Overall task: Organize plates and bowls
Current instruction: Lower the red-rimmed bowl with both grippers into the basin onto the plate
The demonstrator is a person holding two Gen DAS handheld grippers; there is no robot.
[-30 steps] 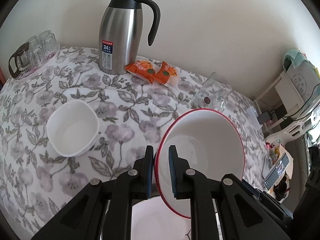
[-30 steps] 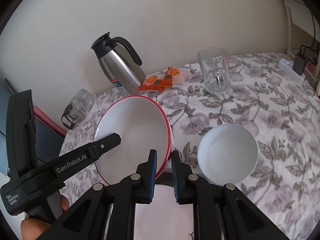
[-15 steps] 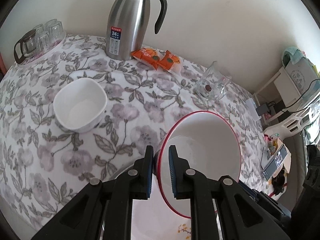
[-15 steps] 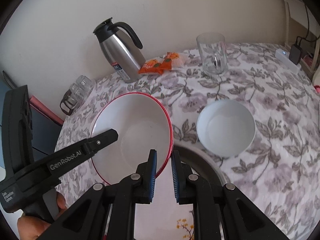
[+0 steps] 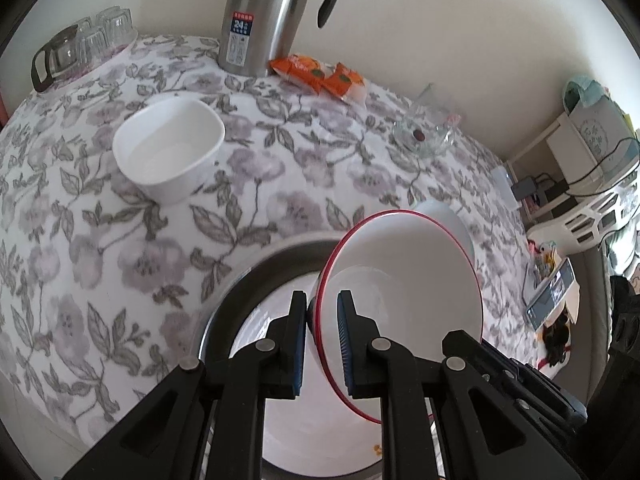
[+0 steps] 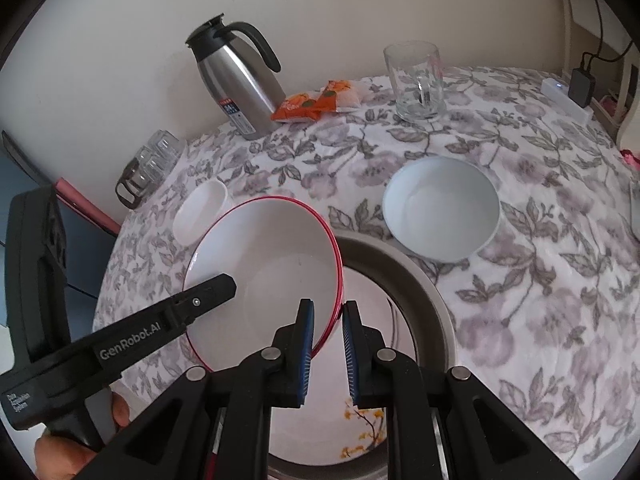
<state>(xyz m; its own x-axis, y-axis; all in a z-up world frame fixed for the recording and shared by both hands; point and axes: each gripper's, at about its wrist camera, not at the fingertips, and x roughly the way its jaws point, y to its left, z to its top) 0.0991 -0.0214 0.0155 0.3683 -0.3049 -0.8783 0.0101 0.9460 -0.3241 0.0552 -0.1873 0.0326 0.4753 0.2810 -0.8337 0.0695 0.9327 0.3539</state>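
A: Left wrist view first. The left gripper (image 5: 322, 344) has its fingers pinched on the rim of the white bowl with the red edge (image 5: 404, 304), which hangs tilted above the large white plate with a grey rim (image 5: 256, 276) at the near edge of the floral-clothed table (image 5: 120, 248).

B: And the rest?

A: The square white bowl (image 5: 170, 152) sits alone toward the left edge, untouched. A steel thermos jug (image 5: 268, 12) stands at the far edge.

B: Right wrist view?

A: The right gripper (image 6: 326, 344) clamps the opposite rim of the same bowl (image 6: 272, 276), fingers narrow. The round white bowl (image 6: 440, 208) waits beside the plate's far rim; a glass mug (image 6: 416, 80) stands beyond it.

B: Progress?

A: Early, I'd judge: one bowl about to land on the plate, two bowls left to gather.

B: Change from a second ago?

A: The bowl has been carried back toward the near edge and lower; the plate, barely showing then, now fills the space beneath it. Both grips are unchanged.
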